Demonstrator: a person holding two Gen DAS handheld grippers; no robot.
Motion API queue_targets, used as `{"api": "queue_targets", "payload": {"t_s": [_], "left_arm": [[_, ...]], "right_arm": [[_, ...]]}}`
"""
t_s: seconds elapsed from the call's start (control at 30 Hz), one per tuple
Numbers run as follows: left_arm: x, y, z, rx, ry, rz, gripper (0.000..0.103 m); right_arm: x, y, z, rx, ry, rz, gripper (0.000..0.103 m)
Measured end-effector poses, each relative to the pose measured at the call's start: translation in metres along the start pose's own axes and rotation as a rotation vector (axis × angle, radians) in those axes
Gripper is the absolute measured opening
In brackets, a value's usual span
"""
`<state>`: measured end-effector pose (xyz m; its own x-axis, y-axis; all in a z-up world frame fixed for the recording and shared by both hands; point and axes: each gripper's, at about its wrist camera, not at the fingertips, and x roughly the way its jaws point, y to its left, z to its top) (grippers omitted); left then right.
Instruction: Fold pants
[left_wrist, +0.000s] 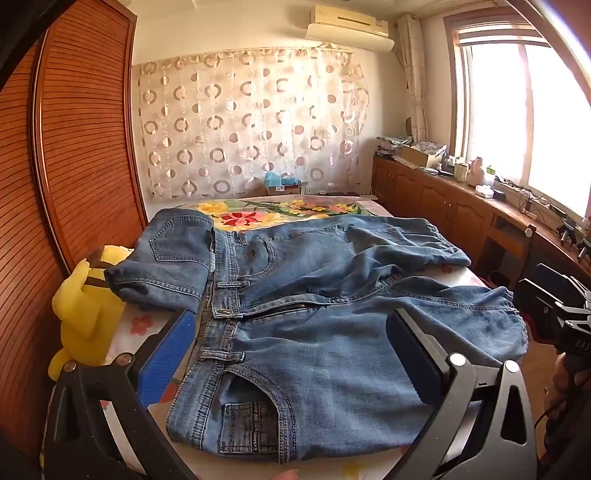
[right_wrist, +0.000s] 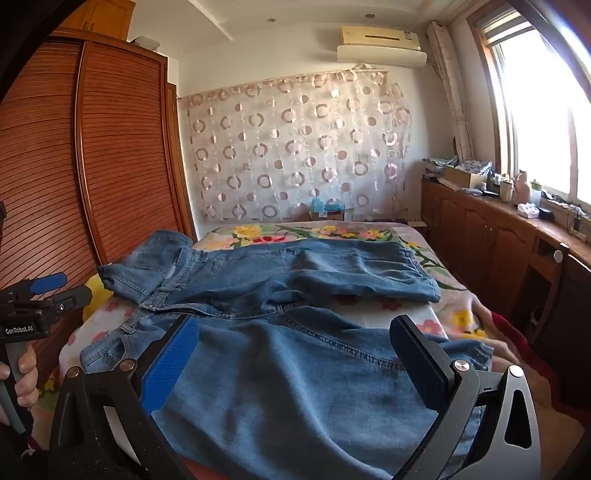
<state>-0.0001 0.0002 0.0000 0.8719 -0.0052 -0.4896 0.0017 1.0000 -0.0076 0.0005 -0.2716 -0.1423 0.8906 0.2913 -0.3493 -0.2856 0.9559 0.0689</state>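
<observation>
Blue jeans (left_wrist: 314, 332) lie spread on the bed (left_wrist: 147, 325), front up, zipper open, directly ahead of and under both tongs. Waistband runs just beside the left tongs' (left_wrist: 291, 354) left pad; one waist corner is flipped over w/ the back pocket showing, ahead-left of those tongs. Two legs run off to the right: near leg passes between the right tongs' (right_wrist: 295, 365) pads, far leg lies ahead of them, hem end ragged and not lined up w/ the near one.

Both tongs are spread wide, pinching nothing; denim sits between the pads of each but isn't gripped.

Step, by my read: very start — jeans laid out, no fold made yet. Next move prob. calls for closing left tongs on the waistband and right tongs on the near leg, then carrying that half over onto the far leg. Flipped corner likely needs flattening first.

Yellow plush toy (left_wrist: 85, 310) sits left of the left tongs, touching the flipped corner; wooden wardrobe (left_wrist: 74, 147) beyond it.
</observation>
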Motion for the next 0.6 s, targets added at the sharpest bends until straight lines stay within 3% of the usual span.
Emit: {"api": "queue_targets", "payload": {"t_s": [0.6], "left_arm": [[0.0003, 0.0019, 0.0012, -0.011, -0.005, -0.001, 0.103]], "right_arm": [[-0.0001, 0.0005, 0.0005, 0.011, -0.001, 0.002, 0.103]]}}
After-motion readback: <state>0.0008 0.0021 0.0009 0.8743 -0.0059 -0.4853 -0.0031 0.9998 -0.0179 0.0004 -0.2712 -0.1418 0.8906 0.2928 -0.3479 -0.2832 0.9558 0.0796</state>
